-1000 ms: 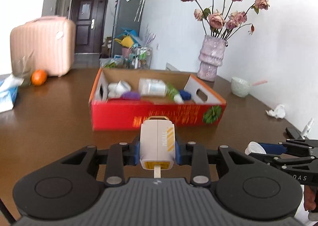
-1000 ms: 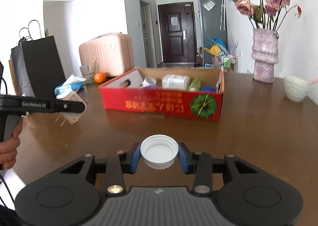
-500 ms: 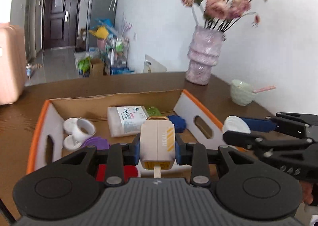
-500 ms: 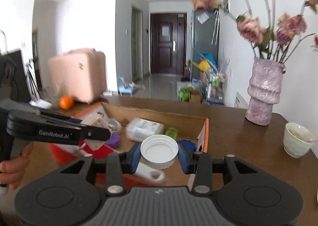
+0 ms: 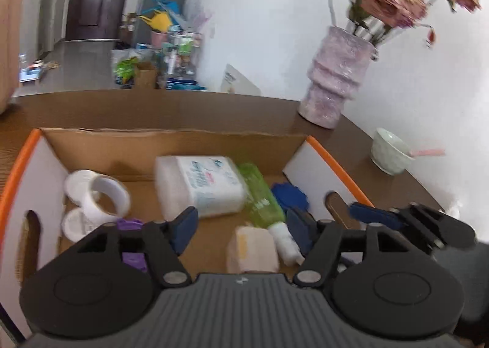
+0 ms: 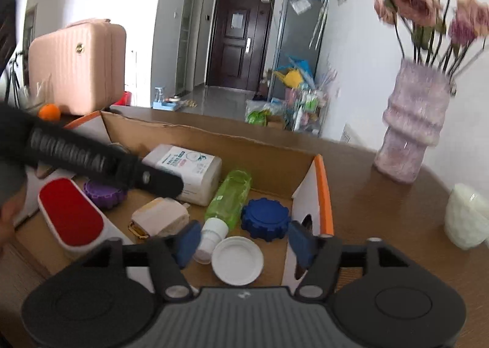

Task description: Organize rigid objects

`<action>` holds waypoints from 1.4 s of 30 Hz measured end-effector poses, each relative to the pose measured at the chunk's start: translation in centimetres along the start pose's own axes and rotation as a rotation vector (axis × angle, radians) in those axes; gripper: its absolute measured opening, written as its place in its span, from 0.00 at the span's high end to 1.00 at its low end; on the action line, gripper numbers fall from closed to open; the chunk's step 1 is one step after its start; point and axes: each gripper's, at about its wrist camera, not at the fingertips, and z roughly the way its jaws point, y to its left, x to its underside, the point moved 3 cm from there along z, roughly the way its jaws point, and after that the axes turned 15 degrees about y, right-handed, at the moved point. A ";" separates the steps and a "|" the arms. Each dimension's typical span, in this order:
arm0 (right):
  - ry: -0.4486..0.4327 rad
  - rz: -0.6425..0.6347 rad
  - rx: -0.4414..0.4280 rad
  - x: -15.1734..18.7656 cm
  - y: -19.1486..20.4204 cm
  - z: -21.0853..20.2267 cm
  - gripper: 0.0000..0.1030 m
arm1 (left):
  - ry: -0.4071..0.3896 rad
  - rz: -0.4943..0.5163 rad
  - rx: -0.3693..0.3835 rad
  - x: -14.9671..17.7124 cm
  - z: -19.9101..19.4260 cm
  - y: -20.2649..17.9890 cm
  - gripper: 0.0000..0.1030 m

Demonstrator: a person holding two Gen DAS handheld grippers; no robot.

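Observation:
Both grippers hover over the open cardboard box (image 5: pixel 171 140) (image 6: pixel 324 183). My left gripper (image 5: pixel 243 230) has its jaws opening; the beige charger (image 5: pixel 252 248) (image 6: pixel 160 216) lies free on the box floor below them, touching neither pad. My right gripper (image 6: pixel 244 241) is also opening, and the white lid (image 6: pixel 237 260) rests loose on the box floor beneath it. Inside the box also lie a white tub (image 5: pixel 201 186) (image 6: pixel 186 170), a green bottle (image 5: pixel 261 198) (image 6: pixel 229 198), a blue cap (image 6: pixel 265 219), a purple cap (image 6: pixel 104 192) and a tape roll (image 5: pixel 107 195).
A red-and-white lint brush (image 6: pixel 71 215) lies at the box's left in the right wrist view. On the brown table (image 6: pixel 382 210) stand a pink vase with flowers (image 5: pixel 336 82) (image 6: pixel 412 134) and a pale bowl (image 5: pixel 389 155) (image 6: pixel 467 219). An orange (image 6: pixel 49 112) and a pink suitcase (image 6: pixel 76 66) sit at the far left.
Both grippers moved forward over the box and opened. The charger dropped out of the left gripper and the white lid out of the right; both now lie in the box.

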 end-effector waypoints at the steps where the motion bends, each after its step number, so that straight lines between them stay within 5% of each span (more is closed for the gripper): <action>1: -0.017 -0.013 0.011 0.1 0.1 -0.2 0.28 | 0.004 -0.010 0.007 -0.2 0.0 0.3 0.35; 13: -0.059 0.154 -0.067 0.5 -2.0 0.0 0.26 | -0.006 0.010 -0.092 -0.1 -0.7 0.3 0.29; 16: -0.056 0.128 -0.039 0.6 -1.3 0.0 0.24 | -0.075 0.020 -0.131 0.4 -3.1 0.4 0.17; 27: -0.131 0.205 -0.132 2.9 -0.1 -6.0 0.17 | -0.306 0.051 -0.497 10.0 -13.1 1.7 0.00; 31: -0.175 0.136 -0.135 5.4 0.7 -11.7 0.04 | -0.379 0.022 -0.466 15.3 -16.8 1.2 0.00; 42: -0.208 0.172 -0.124 15.0 3.0 -23.3 0.04 | -0.441 0.010 -0.372 25.5 -22.9 -3.1 0.00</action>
